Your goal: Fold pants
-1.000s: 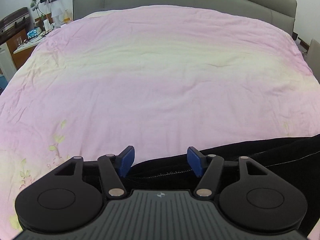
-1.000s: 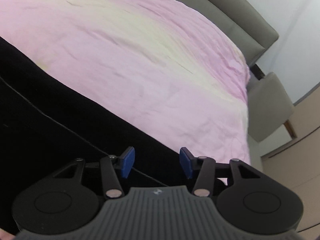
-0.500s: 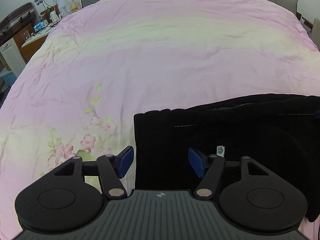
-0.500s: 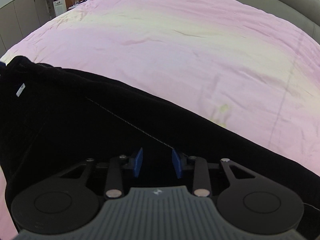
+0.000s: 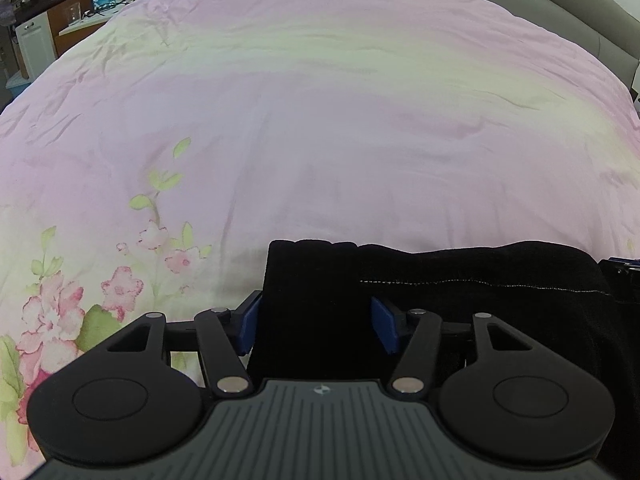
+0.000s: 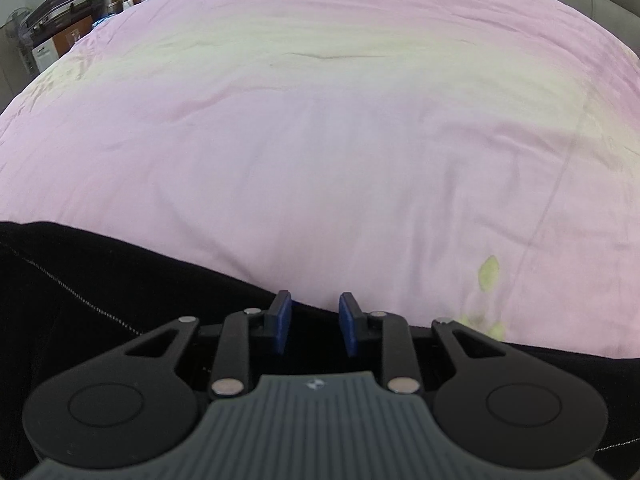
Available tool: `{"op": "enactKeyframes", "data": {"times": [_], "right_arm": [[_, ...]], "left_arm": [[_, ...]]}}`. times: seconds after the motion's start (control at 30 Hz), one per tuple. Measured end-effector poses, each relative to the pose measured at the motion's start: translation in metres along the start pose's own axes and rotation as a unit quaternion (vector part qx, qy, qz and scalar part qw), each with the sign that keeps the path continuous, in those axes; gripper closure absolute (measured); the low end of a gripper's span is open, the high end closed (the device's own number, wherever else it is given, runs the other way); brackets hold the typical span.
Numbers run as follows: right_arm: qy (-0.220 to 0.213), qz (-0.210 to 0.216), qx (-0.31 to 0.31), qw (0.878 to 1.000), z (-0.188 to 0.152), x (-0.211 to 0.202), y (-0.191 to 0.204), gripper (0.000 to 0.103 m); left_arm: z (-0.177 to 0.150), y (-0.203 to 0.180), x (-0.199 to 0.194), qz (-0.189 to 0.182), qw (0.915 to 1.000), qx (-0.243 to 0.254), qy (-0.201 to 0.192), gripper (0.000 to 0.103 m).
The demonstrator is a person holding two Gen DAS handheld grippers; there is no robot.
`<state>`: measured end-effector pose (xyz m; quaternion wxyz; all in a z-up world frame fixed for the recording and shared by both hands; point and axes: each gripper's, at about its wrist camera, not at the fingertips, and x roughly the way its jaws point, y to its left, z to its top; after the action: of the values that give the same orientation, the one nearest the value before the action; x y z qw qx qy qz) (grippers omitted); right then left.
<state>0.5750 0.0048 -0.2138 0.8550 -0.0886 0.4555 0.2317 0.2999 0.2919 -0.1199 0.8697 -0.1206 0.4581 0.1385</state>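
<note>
Black pants [image 5: 480, 304] lie stretched across the near part of a pink bed cover [image 5: 320, 120], with a pale stitched seam along them. My left gripper [image 5: 316, 328] is low over their left end. Its jaws stand wide and are closing, and the end of the cloth lies between the blue pads [image 5: 246, 326] without being squeezed. In the right wrist view the pants [image 6: 100, 300] fill the lower left. My right gripper [image 6: 314, 324] sits at their far edge, its jaws narrow and still closing. Dark cloth fills the gap between them, and no firm pinch shows.
The bed cover carries a pink and green flower print [image 5: 120, 288] at the near left. A grey padded headboard [image 5: 580, 12] closes the far side. Cabinets and a cluttered side table [image 5: 48, 32] stand beyond the bed's far left corner.
My left gripper has sunk onto the pants' left end, which now lies between its fingers. My right gripper has swung along the pants to their far edge, and its jaws have narrowed.
</note>
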Motion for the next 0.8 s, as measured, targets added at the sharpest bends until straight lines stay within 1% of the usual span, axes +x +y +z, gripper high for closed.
{"op": "enactKeyframes", "data": {"times": [0.03,0.1,0.17,0.23,0.27,0.33,0.43,0.57,0.67,0.7,0.8], "right_arm": [[-0.001,0.001,0.007,1.000,0.001,-0.003,-0.001,0.080],[-0.016,0.006,0.024,1.000,0.001,-0.018,-0.006,0.080],[-0.032,0.007,0.030,0.999,-0.005,-0.044,-0.014,0.079],[-0.045,0.004,0.028,0.999,-0.018,-0.071,-0.027,0.074],[-0.050,-0.001,0.026,0.998,-0.027,-0.086,-0.037,0.072],[-0.055,-0.016,0.029,0.998,-0.046,-0.112,-0.060,0.072],[-0.054,-0.048,0.057,0.996,-0.077,-0.150,-0.113,0.072],[-0.049,-0.094,0.111,0.988,-0.121,-0.196,-0.196,0.071],[-0.055,-0.128,0.166,0.976,-0.158,-0.229,-0.263,0.070],[-0.059,-0.136,0.188,0.971,-0.171,-0.243,-0.288,0.070],[-0.078,-0.155,0.248,0.953,-0.203,-0.270,-0.344,0.070]], "left_arm": [[0.000,-0.003,-0.005,0.008,0.9999,0.006,-0.002,0.033],[-0.003,-0.009,-0.019,0.022,0.9994,0.022,-0.011,0.032],[-0.006,-0.017,-0.037,0.036,0.9982,0.036,-0.033,0.032],[-0.010,-0.027,-0.055,0.048,0.9967,0.043,-0.050,0.032],[-0.012,-0.033,-0.065,0.046,0.9964,0.043,-0.058,0.032],[-0.016,-0.047,-0.082,0.032,0.9964,0.043,-0.066,0.032],[-0.026,-0.078,-0.101,0.014,0.9964,0.050,-0.066,0.032],[-0.048,-0.119,-0.110,-0.013,0.9966,0.064,-0.050,0.032],[-0.069,-0.143,-0.106,-0.029,0.9967,0.069,-0.031,0.032],[-0.075,-0.150,-0.105,-0.030,0.9966,0.072,-0.027,0.032],[-0.088,-0.162,-0.099,-0.032,0.9975,0.060,-0.021,0.032]]}}
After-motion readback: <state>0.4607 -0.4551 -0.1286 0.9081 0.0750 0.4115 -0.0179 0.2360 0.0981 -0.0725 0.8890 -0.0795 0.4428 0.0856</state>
